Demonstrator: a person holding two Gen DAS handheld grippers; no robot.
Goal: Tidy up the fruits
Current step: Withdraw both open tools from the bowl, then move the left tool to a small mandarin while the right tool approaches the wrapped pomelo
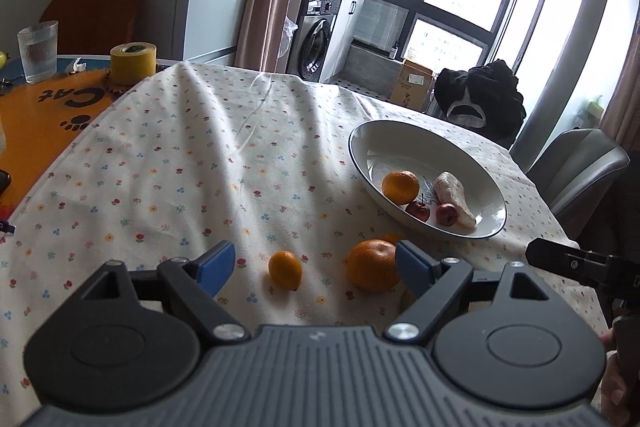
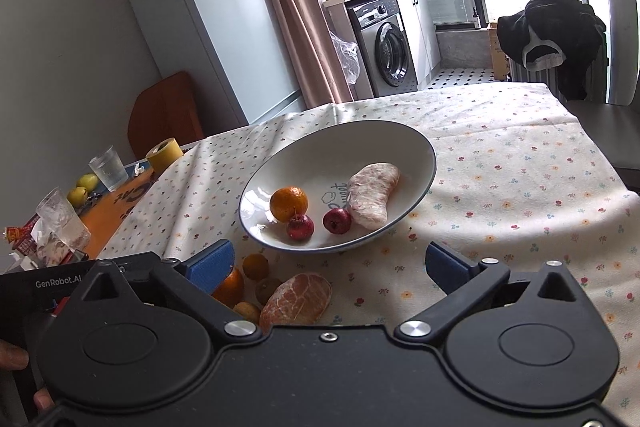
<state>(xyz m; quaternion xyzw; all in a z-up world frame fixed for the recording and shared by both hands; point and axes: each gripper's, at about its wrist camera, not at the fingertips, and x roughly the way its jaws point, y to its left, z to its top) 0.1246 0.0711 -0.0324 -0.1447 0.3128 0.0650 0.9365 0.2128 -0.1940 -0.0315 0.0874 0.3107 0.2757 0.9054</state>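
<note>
A white bowl (image 1: 400,135) (image 2: 400,143) on the floral tablecloth holds an orange (image 1: 400,187) (image 2: 289,203), two small red fruits (image 1: 418,211) (image 2: 300,227) and a peeled pomelo wedge (image 1: 454,199) (image 2: 372,195). On the cloth before the bowl lie a small kumquat (image 1: 285,270), a larger orange (image 1: 372,265) (image 2: 230,289), a peeled pinkish citrus piece (image 2: 298,299) and other small fruits (image 2: 256,266). My left gripper (image 1: 316,265) is open and empty, above the kumquat and orange. My right gripper (image 2: 330,267) is open and empty, just before the bowl.
At the table's left are a yellow tape roll (image 1: 133,63) (image 2: 164,155), a glass (image 1: 38,51) (image 2: 108,169), two yellow-green fruits (image 2: 82,189) and clutter on an orange mat (image 1: 48,115). A grey chair (image 1: 580,171) stands at the right edge.
</note>
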